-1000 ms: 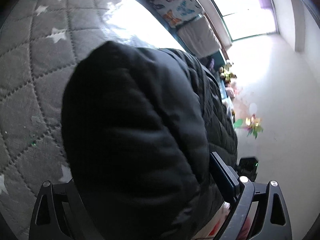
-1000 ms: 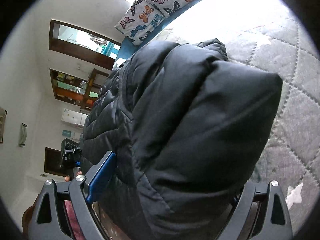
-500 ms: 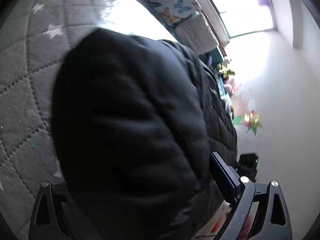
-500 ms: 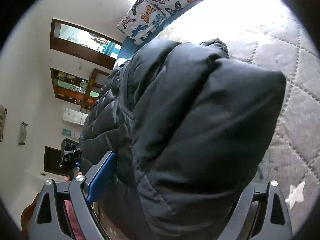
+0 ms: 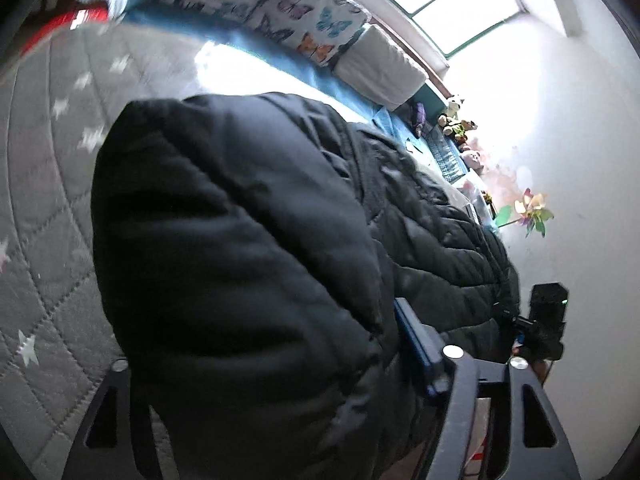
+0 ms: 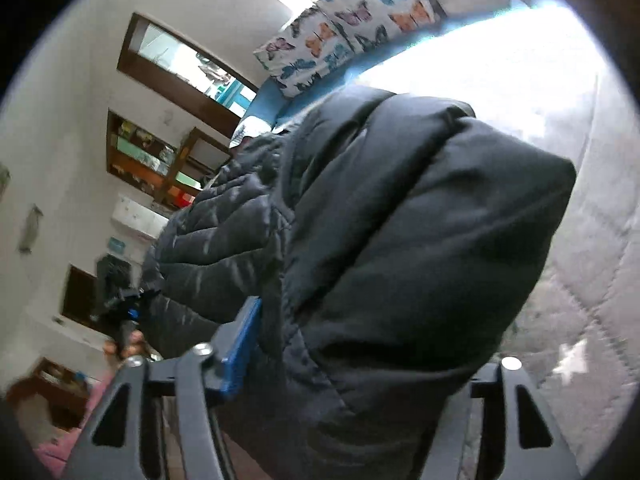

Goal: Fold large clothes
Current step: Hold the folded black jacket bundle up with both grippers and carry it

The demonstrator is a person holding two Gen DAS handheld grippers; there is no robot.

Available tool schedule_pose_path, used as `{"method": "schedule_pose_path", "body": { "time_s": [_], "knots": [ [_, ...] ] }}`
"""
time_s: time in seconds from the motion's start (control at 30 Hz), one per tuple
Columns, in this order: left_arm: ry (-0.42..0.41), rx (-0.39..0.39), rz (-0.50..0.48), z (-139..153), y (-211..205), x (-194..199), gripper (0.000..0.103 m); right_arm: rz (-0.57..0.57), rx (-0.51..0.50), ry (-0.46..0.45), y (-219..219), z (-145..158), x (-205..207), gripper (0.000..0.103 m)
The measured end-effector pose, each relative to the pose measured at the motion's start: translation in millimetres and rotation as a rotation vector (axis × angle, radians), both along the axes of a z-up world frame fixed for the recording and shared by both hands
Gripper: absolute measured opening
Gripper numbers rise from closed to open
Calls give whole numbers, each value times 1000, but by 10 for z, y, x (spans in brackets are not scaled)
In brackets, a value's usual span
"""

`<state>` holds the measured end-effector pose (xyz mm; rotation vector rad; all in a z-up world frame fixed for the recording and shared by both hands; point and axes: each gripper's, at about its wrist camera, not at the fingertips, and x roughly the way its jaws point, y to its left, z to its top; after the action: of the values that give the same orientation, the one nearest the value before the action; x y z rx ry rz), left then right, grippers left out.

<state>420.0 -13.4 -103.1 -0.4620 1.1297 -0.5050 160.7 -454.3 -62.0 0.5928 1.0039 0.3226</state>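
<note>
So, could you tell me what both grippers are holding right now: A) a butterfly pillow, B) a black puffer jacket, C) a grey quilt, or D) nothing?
B: in each wrist view the black quilted jacket bulges out between the fingers of the left gripper and the right gripper, above the grey quilt.

Black puffer jacket [image 5: 248,264] bunched above grey quilt.

Grey star-quilted bedcover [image 5: 44,200] is seen left of left claw; butterfly pillow [image 5: 280,4] & bright window [image 5: 452,8] are seen ahead; white wall [image 5: 580,168] w/ pinwheel [image 5: 534,212] is seen to right.
</note>
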Motion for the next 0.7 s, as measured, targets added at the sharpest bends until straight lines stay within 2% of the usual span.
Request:
{"method": "schedule_pose_path", "body": {
  "time_s": [0.13, 0.23, 0.47, 0.7],
  "knots": [
    [-103, 71, -63, 342, -606, -16, 65, -9, -93, -69, -24, 314, -111, 57],
    [-166, 121, -131, 478, -1139, -29, 63, -27, -163, -92, -119, 484, -213, 57],
    [-196, 134, -230, 490, -2612, 193, 62, -122, -286, -102, -490, 685, -510, 55],
    [-249, 162, -298, 566, -3824, 319, 61, -177, -351, -96, -720, 774, -658, 54]
  ]
}}
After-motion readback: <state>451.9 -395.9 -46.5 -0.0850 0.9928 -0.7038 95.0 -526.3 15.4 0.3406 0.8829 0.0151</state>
